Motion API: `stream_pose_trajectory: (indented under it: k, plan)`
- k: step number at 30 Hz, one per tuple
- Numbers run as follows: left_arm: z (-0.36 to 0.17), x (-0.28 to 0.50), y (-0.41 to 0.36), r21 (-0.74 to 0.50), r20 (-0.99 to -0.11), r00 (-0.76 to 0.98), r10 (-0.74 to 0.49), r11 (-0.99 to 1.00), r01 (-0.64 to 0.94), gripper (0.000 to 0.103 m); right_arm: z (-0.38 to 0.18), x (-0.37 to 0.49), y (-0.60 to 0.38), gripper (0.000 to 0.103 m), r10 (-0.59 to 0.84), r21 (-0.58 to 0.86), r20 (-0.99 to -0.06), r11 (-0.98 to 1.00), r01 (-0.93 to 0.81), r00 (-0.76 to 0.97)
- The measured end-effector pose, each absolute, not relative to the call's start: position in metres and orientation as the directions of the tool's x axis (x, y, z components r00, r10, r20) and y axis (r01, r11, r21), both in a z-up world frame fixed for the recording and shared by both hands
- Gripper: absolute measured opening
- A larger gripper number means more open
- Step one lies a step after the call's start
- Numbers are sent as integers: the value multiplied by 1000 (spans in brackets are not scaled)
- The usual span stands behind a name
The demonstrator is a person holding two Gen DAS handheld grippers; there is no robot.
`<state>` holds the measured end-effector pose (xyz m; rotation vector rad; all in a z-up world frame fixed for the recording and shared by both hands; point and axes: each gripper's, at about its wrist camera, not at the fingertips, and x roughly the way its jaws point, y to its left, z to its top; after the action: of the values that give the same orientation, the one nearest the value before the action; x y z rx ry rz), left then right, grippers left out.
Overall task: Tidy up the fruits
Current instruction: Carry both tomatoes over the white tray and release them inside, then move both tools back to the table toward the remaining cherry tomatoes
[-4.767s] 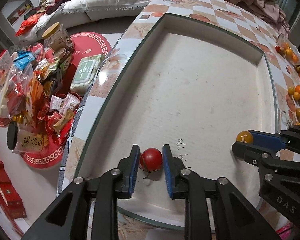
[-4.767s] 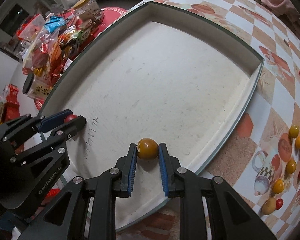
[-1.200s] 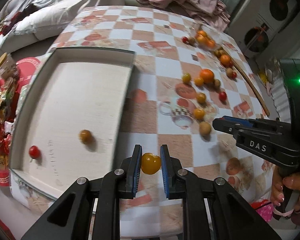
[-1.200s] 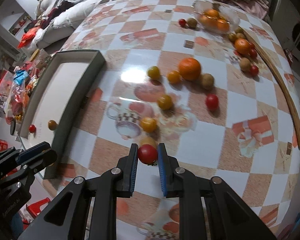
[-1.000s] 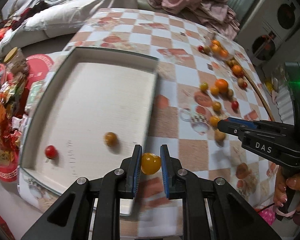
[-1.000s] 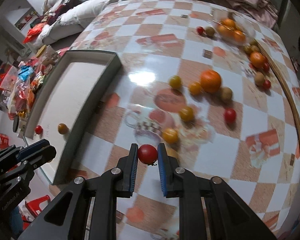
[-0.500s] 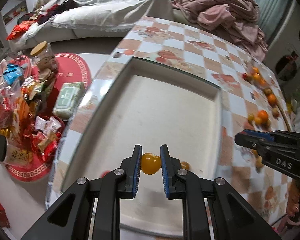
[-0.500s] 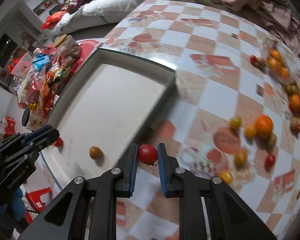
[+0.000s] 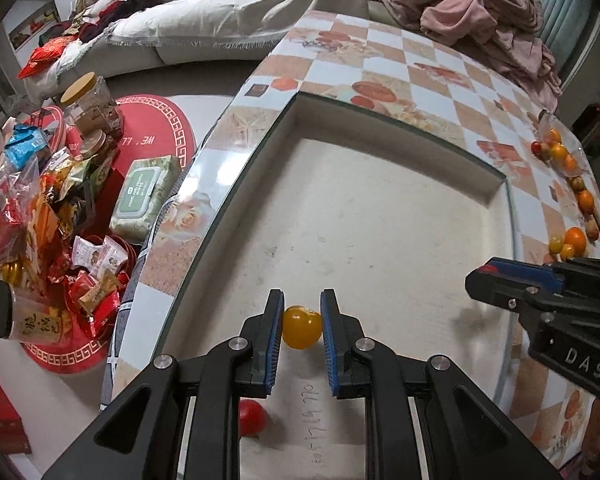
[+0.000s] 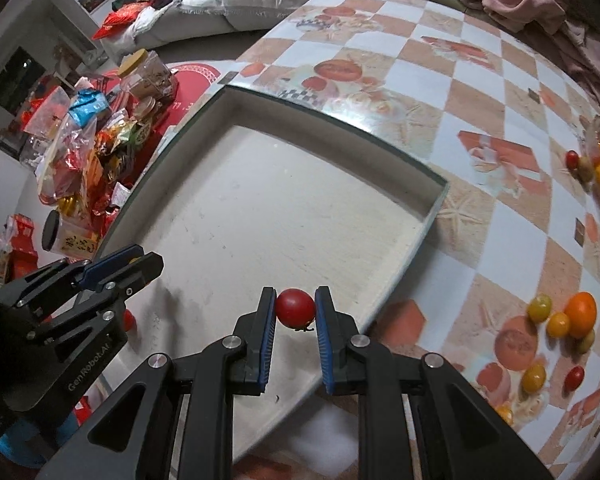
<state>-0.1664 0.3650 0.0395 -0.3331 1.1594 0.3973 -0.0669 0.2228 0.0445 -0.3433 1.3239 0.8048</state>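
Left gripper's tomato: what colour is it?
Yellow-orange. The tomato sits clamped in the left gripper, clearest in the left wrist view.

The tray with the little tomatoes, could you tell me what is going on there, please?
A person is sorting cherry tomatoes with two handheld claws. The left claw is shut on a yellow tomato above the white tray, where a red tomato already lies. The right claw grips a second red tomato over the tray's edge. More fruit waits on the checkered table.
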Motion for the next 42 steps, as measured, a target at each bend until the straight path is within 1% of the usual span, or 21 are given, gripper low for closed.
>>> stream_pose_trajectory:
  k: [14,18,20,24,25,26,29,32,35,36,37,38,39,42]
  plan:
    - [24,-163,365,-25,-943,306,133,887,-461,20,23,-72,233,21,268,176,-963,683,-709,19]
    - [24,-162,363,-8,-942,304,144,894,-448,20,23,-76,234,21,257,147,-965,671,-727,43]
    - [23,-162,362,3,-943,298,151,895,-445,22,24,-77,234,21,257,144,-965,670,-728,45]
    - [23,-162,363,-3,-947,290,141,895,-446,22,24,-77,233,23,259,153,-965,665,-731,33]
    - [23,-162,363,-4,-946,290,141,894,-449,23,25,-78,232,25,261,156,-965,661,-734,30]
    - [23,-162,364,-3,-946,291,143,893,-449,23,26,-79,231,32,265,155,-964,657,-738,33]
    - [24,-162,363,4,-945,290,149,896,-445,23,35,-82,228,48,287,151,-956,643,-751,53]
    - [23,-162,361,14,-946,287,152,902,-432,23,44,-84,225,56,305,149,-950,639,-754,71]
    - [23,-163,359,23,-946,286,155,909,-416,23,54,-84,216,63,329,164,-941,648,-744,79]
    - [23,-163,358,26,-946,285,155,912,-410,35,58,-84,213,63,336,168,-938,653,-739,83]
    - [23,-163,358,24,-945,288,153,913,-408,51,62,-83,207,64,343,174,-935,659,-732,87]
    - [25,-165,358,25,-941,299,161,911,-412,79,63,-83,205,65,346,177,-934,663,-727,88]
    - [29,-167,357,32,-925,331,186,907,-420,82,66,-82,198,65,350,182,-932,673,-717,92]
    - [32,-166,358,31,-927,328,181,910,-413,82,72,-80,179,66,355,191,-929,706,-682,107]
